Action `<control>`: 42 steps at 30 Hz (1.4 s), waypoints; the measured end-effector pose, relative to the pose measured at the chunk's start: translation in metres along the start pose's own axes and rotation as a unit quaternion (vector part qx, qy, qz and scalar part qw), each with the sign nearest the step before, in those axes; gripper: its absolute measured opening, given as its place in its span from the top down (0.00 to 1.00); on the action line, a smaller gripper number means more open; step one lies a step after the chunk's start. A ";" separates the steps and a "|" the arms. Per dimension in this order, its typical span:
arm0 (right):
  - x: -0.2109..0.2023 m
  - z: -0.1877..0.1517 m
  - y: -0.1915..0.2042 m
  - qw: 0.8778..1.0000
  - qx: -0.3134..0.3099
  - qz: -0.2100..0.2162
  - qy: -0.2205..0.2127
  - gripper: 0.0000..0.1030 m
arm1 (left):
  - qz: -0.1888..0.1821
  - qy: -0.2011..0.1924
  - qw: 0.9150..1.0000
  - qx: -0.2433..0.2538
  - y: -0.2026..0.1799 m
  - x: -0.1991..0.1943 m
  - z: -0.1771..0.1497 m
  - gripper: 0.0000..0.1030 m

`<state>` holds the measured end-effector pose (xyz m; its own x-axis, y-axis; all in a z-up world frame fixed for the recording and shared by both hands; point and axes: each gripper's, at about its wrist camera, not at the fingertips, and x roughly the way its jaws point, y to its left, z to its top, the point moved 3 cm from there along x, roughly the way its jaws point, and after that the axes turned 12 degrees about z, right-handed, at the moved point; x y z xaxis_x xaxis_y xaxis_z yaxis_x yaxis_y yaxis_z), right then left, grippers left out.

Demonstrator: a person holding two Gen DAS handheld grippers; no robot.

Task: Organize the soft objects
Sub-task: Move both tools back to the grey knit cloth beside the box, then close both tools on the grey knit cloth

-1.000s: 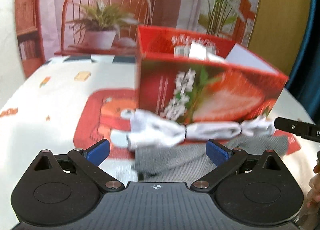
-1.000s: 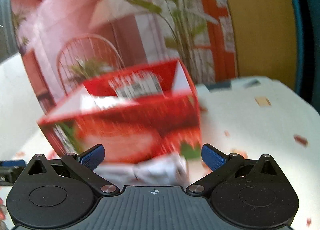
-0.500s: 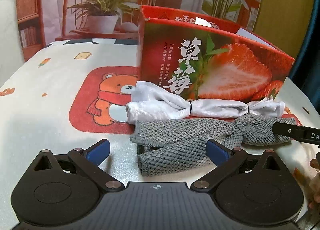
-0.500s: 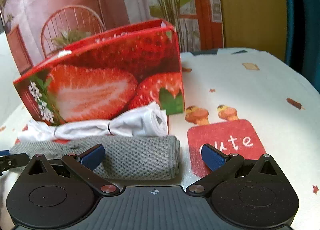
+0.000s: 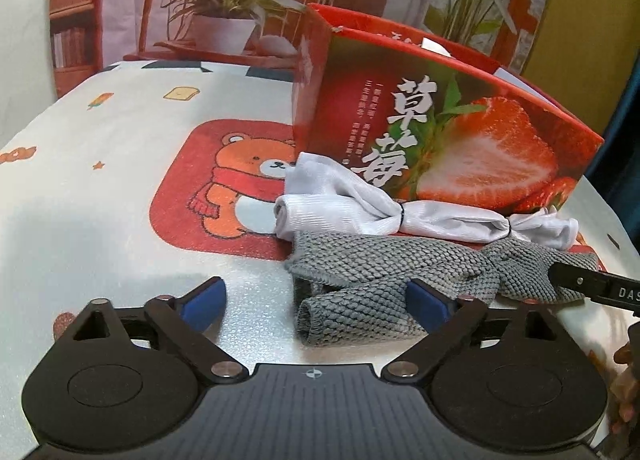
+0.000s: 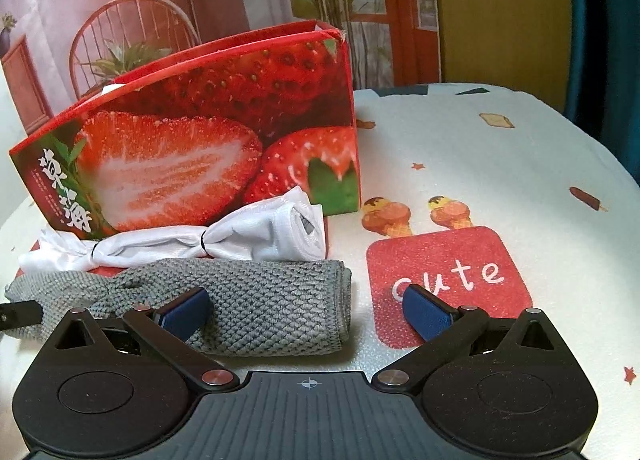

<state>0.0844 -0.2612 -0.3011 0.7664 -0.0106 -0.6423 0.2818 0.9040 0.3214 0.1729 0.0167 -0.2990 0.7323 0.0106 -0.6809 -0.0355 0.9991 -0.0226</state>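
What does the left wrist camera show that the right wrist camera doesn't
Only the left wrist view shows the bear print on the tablecloth and the potted plant behind the box. Only the right wrist view shows the red "cute" patch and the ice cream prints. Both show the strawberry box, the white cloth and the grey cloth lying in front of it.

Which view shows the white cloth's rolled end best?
Right wrist view: the white cloth turns its rolled, open end toward the camera. Left wrist view shows the cloth lengthwise, both black ties visible.
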 end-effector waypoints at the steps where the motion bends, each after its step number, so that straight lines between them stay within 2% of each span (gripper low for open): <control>1: 0.000 0.000 0.001 1.000 -0.003 -0.001 0.001 0.00 | -0.003 -0.002 1.000 0.003 -0.001 -0.001 0.000 0.14; 4: 0.001 -0.001 0.002 1.000 -0.011 -0.004 0.005 0.00 | -0.015 -0.006 1.000 0.015 -0.006 -0.004 -0.001 0.25; 8: 0.002 -0.002 0.007 0.999 -0.025 0.016 0.011 0.00 | -0.027 -0.007 0.999 0.025 -0.009 -0.005 -0.002 0.38; 13: 0.003 -0.004 0.015 0.998 -0.051 0.038 0.019 0.04 | -0.034 -0.009 0.999 0.027 -0.009 -0.005 -0.002 0.45; 25: -0.004 -0.003 0.013 0.997 -0.038 0.061 0.001 0.24 | -0.033 -0.010 0.999 0.040 -0.010 -0.004 -0.003 0.45; 28: -0.005 -0.004 0.011 0.997 -0.034 0.063 -0.002 0.32 | -0.034 -0.010 0.999 0.040 -0.009 -0.004 -0.003 0.45; 32: -0.007 -0.004 0.010 0.997 -0.029 0.070 -0.007 0.52 | -0.032 -0.011 0.999 0.040 -0.010 -0.004 -0.003 0.45; 34: -0.007 -0.005 0.009 0.997 -0.028 0.074 -0.008 0.55 | -0.032 -0.011 0.999 0.039 -0.009 -0.004 -0.003 0.49; 36: -0.009 -0.005 0.010 0.996 -0.025 0.083 -0.008 0.62 | -0.036 -0.010 0.999 0.034 -0.008 -0.004 -0.002 0.59; 38: -0.011 -0.005 0.011 0.996 -0.025 0.090 -0.013 0.64 | -0.048 -0.009 0.998 0.032 -0.008 -0.005 -0.001 0.77; 40: -0.015 -0.003 0.010 0.995 -0.021 0.096 -0.019 0.62 | -0.045 -0.015 0.998 0.040 -0.011 -0.007 -0.002 0.78; 42: -0.017 -0.003 0.010 0.995 -0.016 0.097 -0.026 0.56 | -0.044 -0.016 0.998 0.044 -0.012 -0.007 -0.002 0.79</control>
<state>0.0727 -0.2512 -0.2890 0.8335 0.1442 -0.5334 0.1083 0.9040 0.4136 0.1667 0.0043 -0.2958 0.7509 -0.0766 -0.6559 0.0881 0.9960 -0.0155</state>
